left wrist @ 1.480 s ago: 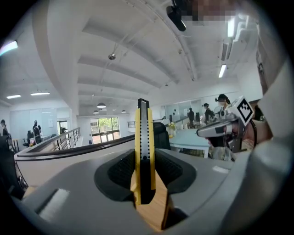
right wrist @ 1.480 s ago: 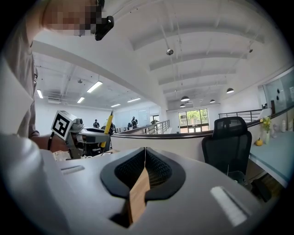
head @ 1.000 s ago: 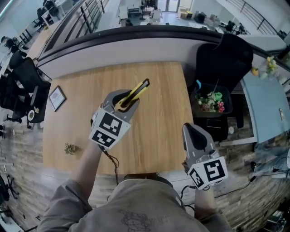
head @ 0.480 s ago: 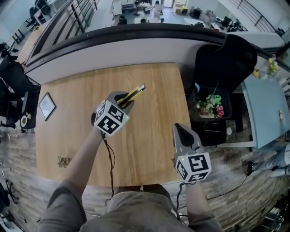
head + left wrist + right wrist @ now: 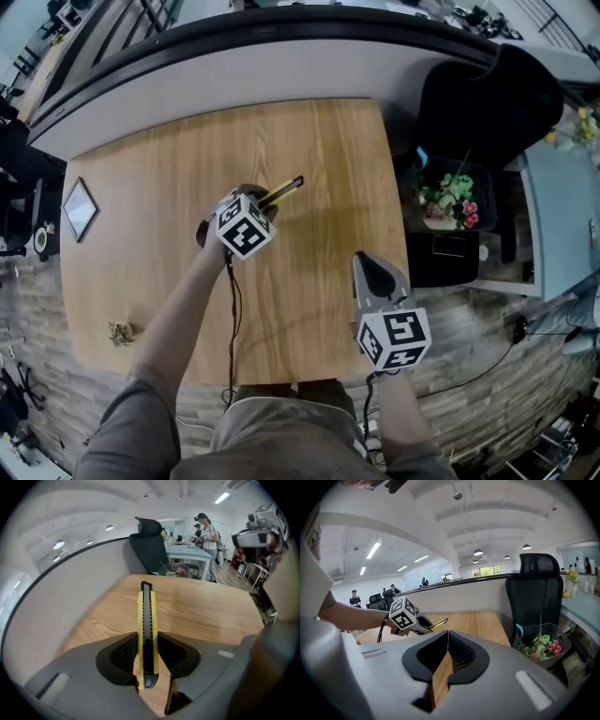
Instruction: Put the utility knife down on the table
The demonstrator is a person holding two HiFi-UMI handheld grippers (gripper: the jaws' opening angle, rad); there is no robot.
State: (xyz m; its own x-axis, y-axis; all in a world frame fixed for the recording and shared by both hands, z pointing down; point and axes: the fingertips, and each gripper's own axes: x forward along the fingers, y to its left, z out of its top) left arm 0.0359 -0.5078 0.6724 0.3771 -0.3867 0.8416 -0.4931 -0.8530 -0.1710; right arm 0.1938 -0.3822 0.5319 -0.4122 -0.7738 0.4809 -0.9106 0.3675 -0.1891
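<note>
The left tool [image 5: 146, 639] is clenched on the rear end of the yellow-and-black utility knife [image 5: 146, 616], pads pressing its two flat sides, so most of the body juts out past the jaw tips, over the middle of the wooden table [image 5: 309, 150]. In the head view the knife points away and to the right. No view settles whether its far tip touches the wood, and that tool's marker cube hides the jaws from above. A bare forearm [image 5: 178, 319] reaches up from the lower left with a black cable [image 5: 232, 309] trailing along it, the tool angled steeply down. The right tool [image 5: 447, 637] is closed with nothing in it, held near the table's near right edge, well apart from the knife. Farther right stand a bin of flowers [image 5: 448, 202] and a black office chair [image 5: 506, 103].
</note>
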